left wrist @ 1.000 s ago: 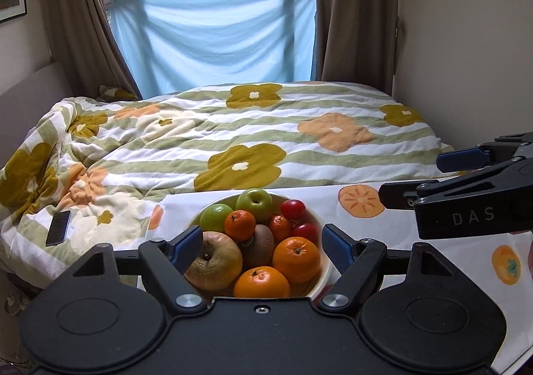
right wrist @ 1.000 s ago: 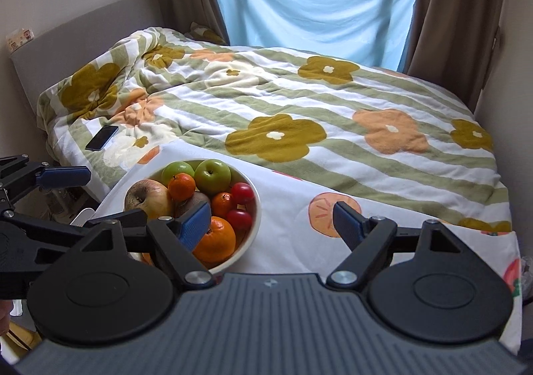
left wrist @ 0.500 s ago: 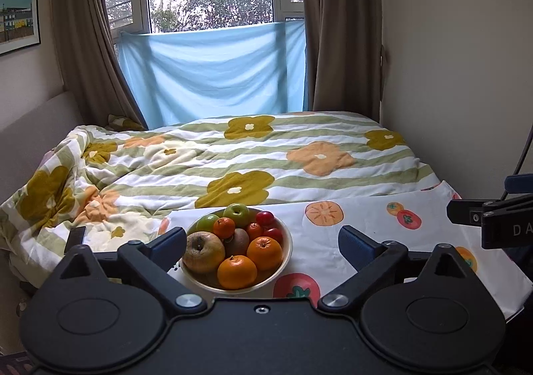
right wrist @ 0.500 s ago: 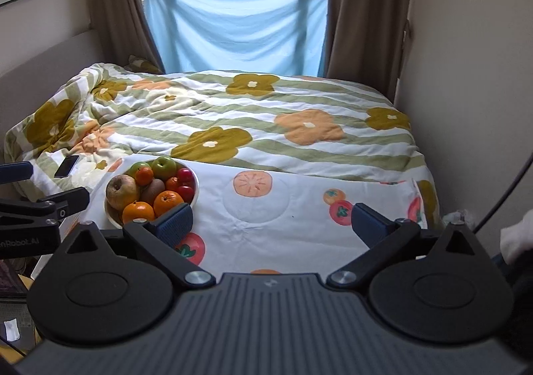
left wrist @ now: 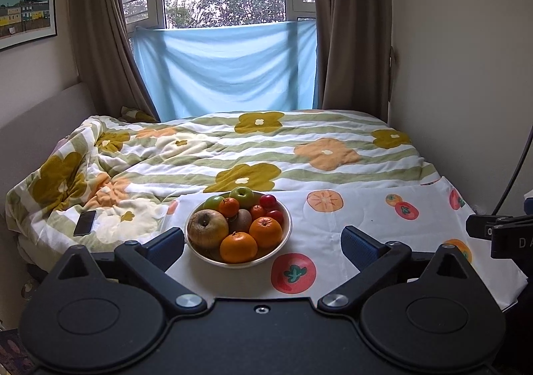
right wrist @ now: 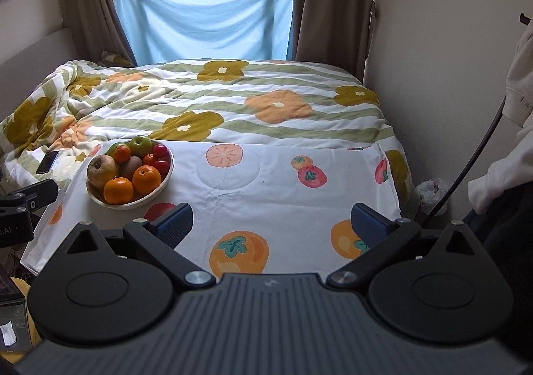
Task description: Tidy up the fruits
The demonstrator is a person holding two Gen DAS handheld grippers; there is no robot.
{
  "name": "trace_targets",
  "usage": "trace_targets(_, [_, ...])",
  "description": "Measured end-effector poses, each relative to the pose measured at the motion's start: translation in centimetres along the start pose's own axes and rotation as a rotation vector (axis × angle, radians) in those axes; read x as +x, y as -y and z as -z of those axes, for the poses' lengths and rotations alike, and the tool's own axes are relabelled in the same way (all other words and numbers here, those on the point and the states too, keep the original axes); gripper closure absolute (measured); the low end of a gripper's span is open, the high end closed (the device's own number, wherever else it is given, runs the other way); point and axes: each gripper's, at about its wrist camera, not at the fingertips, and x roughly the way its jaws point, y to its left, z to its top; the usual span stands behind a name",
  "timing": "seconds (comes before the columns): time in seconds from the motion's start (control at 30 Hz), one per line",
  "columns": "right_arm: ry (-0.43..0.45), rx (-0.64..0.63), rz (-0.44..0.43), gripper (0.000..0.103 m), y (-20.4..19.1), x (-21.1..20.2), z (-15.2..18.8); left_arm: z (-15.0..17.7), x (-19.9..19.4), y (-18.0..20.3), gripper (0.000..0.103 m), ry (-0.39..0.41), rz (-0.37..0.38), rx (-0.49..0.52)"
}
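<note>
Both claws have pulled back from the fruit bowl (left wrist: pixel 286 225) over the last second: the left claw (left wrist: pixel 263 243) and right claw (right wrist: pixel 271 221) now hang spread wide and empty, well short of it. That reads as a retreat with every fruit piled in the bowl, so sorting is either finished or not begun. On the fruit-print tablecloth (right wrist: pixel 266 205), the bowl holds two oranges (left wrist: pixel 238 247) nearest, a brownish apple (left wrist: pixel 207 229), a kiwi, tangerines, red fruits and green apples (left wrist: pixel 242 196). Beyond lies the flowered bed (left wrist: pixel 266 148).
</note>
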Motion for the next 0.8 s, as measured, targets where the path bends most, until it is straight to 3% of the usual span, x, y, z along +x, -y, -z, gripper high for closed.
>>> trace_targets(0.8, [-0.024,0.015,-0.021,0.000,-0.68,-0.02,0.25,0.20,-0.85,-0.11,0.001,0.014,-0.018,-0.002])
